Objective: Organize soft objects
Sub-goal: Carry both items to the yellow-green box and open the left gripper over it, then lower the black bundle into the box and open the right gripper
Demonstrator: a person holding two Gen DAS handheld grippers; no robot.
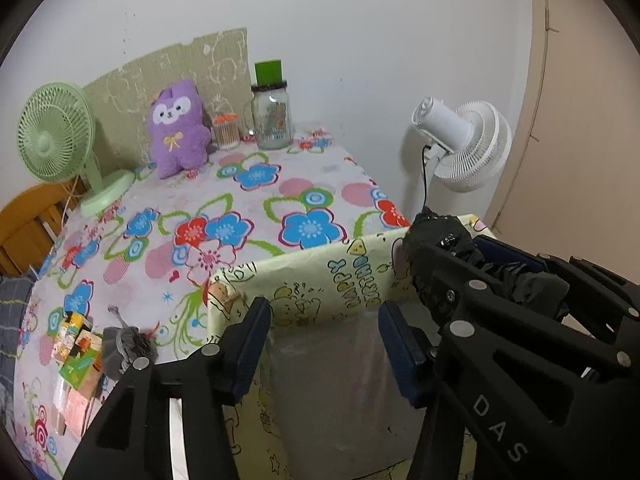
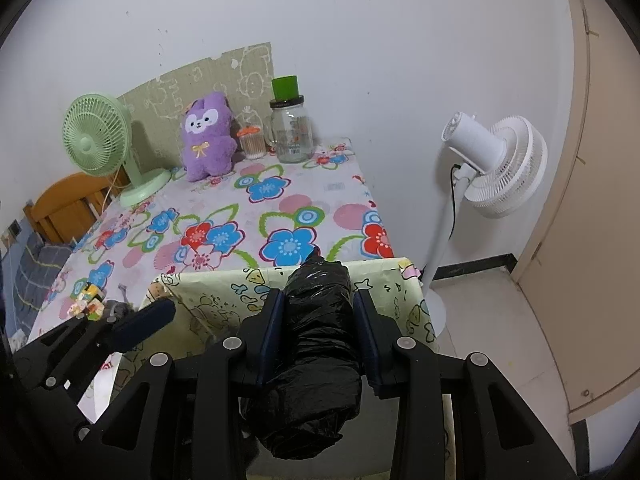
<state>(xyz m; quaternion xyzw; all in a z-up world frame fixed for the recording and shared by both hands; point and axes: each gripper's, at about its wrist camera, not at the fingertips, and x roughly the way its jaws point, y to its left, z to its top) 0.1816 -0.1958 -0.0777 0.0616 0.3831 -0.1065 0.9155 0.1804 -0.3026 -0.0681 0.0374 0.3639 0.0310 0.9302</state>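
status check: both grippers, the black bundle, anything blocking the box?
Right gripper shut on black plastic bundle, over the cartoon-print box. Left gripper open, empty, over the box mouth. Nothing seen blocking the box.

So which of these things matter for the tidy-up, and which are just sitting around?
In play:
black bundle, shut in the right tongs
patterned box
left tongs, open
purple plush

Just lying about:
green fan
glass jar
white fan

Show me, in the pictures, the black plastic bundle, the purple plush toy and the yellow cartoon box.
black plastic bundle [image 2: 316, 320], right wrist view, its middle.
purple plush toy [image 1: 176, 128], left wrist view, its belly.
yellow cartoon box [image 1: 320, 284], left wrist view, its far wall.
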